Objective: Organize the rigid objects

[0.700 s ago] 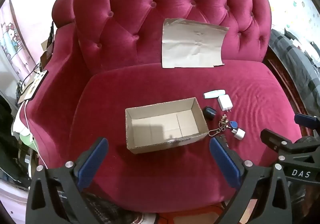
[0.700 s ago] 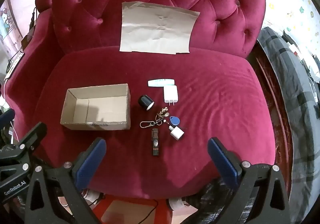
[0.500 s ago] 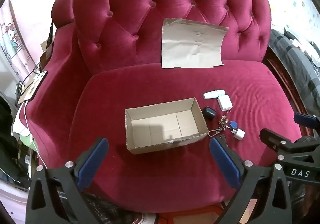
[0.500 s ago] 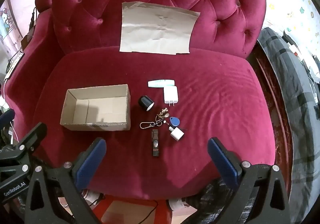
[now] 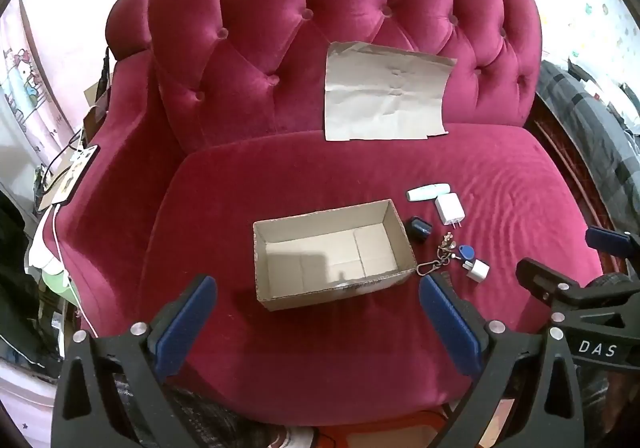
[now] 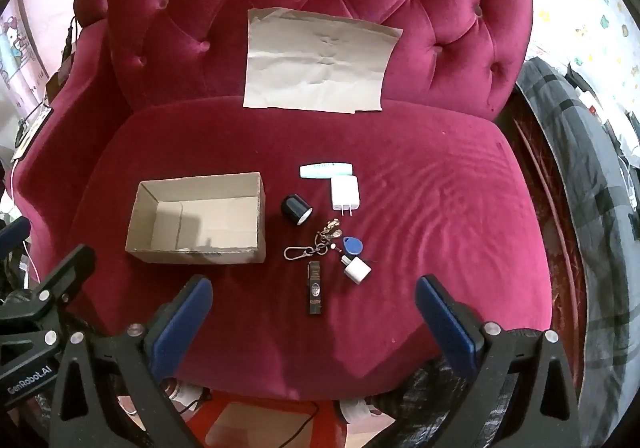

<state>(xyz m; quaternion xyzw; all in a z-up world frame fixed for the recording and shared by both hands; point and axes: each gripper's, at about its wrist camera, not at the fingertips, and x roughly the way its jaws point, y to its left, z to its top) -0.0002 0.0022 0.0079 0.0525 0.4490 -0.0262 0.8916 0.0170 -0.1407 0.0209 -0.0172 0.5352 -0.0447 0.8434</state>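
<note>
An open, empty cardboard box sits on the red sofa seat. To its right lie a pale tube, a white charger, a black cylinder, a keyring with a blue tag, a small white plug and a dark stick. My left gripper hangs open above the seat's front edge, just short of the box. My right gripper is open too, near the dark stick, holding nothing.
A sheet of brown paper leans on the tufted backrest. A board with cables rests on the left armrest. A grey checked blanket lies to the right of the sofa. Red floor shows below the seat.
</note>
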